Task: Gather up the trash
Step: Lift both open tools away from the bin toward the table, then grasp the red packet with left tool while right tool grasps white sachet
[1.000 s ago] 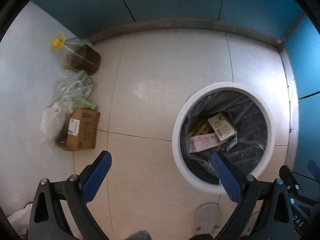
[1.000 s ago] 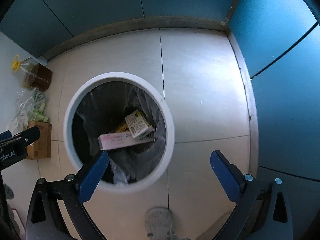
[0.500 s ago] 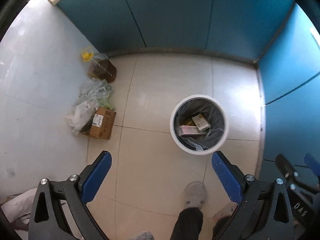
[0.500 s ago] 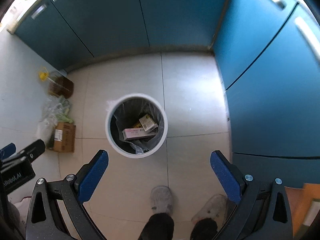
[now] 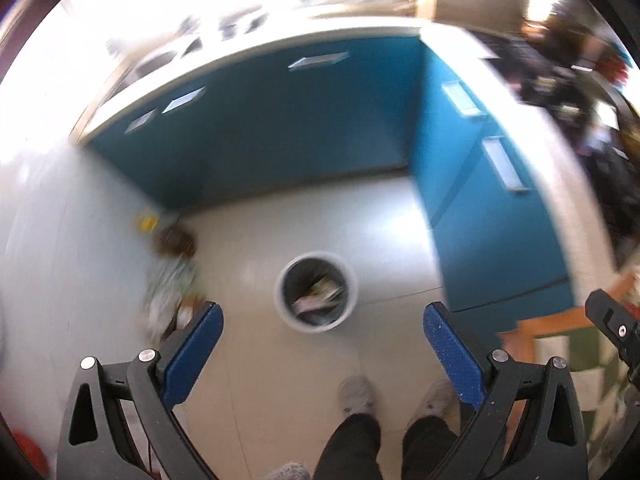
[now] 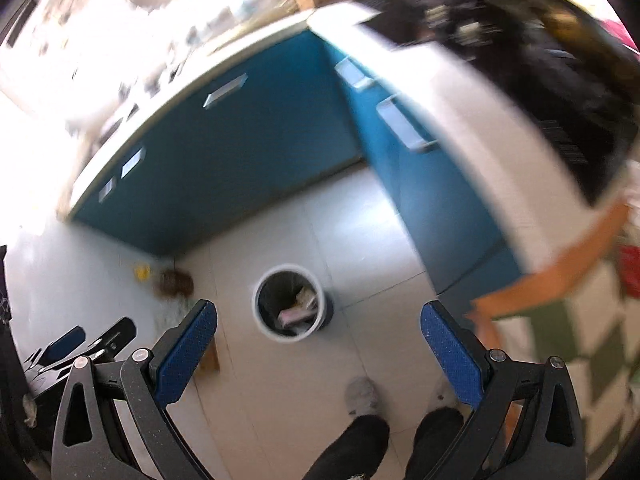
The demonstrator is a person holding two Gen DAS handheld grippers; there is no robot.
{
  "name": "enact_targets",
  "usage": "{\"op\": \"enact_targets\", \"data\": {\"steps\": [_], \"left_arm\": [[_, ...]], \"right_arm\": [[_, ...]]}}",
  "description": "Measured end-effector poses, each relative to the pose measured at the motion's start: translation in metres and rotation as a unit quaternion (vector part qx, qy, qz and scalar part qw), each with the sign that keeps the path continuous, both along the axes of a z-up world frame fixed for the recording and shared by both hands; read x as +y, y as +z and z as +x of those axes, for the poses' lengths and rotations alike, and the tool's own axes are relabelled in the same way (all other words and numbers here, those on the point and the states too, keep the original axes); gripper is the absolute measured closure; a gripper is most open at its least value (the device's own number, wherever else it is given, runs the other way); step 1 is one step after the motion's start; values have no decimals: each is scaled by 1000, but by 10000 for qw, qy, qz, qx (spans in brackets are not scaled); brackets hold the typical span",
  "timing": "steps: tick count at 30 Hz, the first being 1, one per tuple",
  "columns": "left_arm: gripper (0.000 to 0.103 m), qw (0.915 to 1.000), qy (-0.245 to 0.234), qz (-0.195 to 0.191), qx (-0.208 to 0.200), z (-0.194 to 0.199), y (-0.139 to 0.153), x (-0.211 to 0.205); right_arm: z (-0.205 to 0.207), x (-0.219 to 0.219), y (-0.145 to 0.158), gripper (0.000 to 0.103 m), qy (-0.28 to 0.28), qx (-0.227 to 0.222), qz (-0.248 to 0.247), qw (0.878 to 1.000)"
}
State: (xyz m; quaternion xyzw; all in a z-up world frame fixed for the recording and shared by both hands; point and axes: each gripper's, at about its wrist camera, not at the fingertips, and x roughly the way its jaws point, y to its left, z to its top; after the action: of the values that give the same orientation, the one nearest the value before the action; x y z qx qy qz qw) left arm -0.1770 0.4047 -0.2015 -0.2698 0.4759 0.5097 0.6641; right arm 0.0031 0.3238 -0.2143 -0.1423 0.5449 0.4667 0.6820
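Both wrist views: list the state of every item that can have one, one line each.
Left hand-held gripper: open, holding nothing.
Right hand-held gripper: open, holding nothing.
Trash bin: upright on the floor, lidless, lined with a dark bag, boxes and paper inside.
Cabinet doors: shut.
Oil jug: by the wall, blurred; cap state unclear.
Cardboard box: on the floor by the wall, mostly hidden by the left finger.

- The left wrist view looks steeply down from high above the floor (image 5: 304, 220), its left hand-held gripper (image 5: 320, 344) framing the bin (image 5: 316, 292) far below.
- The right wrist view looks down from a similar height, tilted, over the right hand-held gripper (image 6: 318, 344).
- Both share the bin (image 6: 290, 304), the blue cabinets (image 5: 288, 128), the person's shoes (image 5: 356, 394) and the blurred tabletop (image 6: 224, 52) edge above.
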Motion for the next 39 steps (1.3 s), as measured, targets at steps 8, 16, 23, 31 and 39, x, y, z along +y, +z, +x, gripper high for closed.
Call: {"op": "enact_targets", "data": {"steps": [8,16,23,31,39], "left_arm": [[1,9818,-1894,-32,155,200,25,-75],[1,9499,-2953,-884,526,337,-50,-162],[1,9404,-3045,-1413,548,396,-90,-176],[1,9359,-3077,-1645,485,413,-111,-177],[11,9330,-3262,-1448,463,430,-114,-192]], "right_arm": [[147,-170,6,0,-2130,-333,-558,9749],[225,-286,-90,5,-3144,502,-1908,9286],[229,-281,-105,47,-2620,-133,-2031,9434],[263,-288,-97,81,-2437,-325,-1811,9522],[300,-307,-97,89,-2527,-291,-1744,9512]]}}
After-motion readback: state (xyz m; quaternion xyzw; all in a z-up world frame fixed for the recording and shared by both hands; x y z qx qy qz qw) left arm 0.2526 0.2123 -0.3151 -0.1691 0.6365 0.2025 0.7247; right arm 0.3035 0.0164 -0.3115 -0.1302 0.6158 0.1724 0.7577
